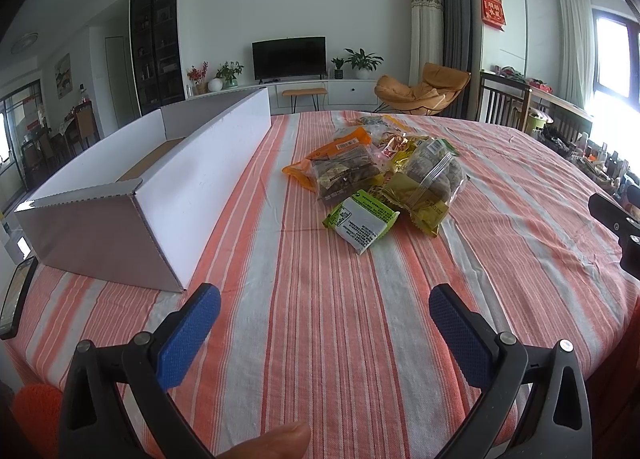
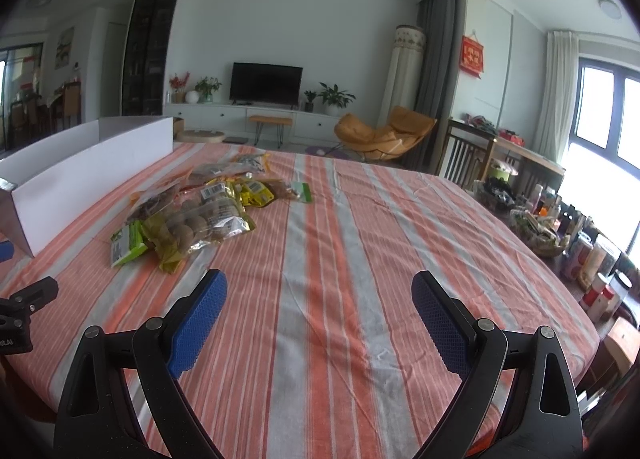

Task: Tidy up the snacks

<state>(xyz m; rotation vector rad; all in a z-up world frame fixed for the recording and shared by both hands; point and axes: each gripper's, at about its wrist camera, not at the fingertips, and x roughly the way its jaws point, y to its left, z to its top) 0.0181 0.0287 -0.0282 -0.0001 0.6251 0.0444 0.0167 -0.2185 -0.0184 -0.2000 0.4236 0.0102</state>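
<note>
A pile of snack packets (image 1: 380, 175) lies on the striped tablecloth (image 1: 320, 339), ahead of my left gripper. Nearest is a green and white packet (image 1: 360, 219), with an orange-edged bag (image 1: 340, 167) and a clear bag of brown nuts (image 1: 430, 183) behind it. A long white cardboard box (image 1: 160, 179), open on top, stands to the left of the pile. My left gripper (image 1: 324, 323) is open and empty above the cloth. In the right wrist view the pile (image 2: 200, 211) is ahead to the left, with the box (image 2: 80, 175) beyond. My right gripper (image 2: 320, 311) is open and empty.
A phone (image 1: 16, 299) lies at the table's left edge. Jars, bottles and baskets (image 2: 560, 235) crowd the table's right edge. Part of the other gripper shows at the right edge (image 1: 620, 227) and at the left edge (image 2: 24, 311). A thumb (image 1: 272, 439) shows at the bottom.
</note>
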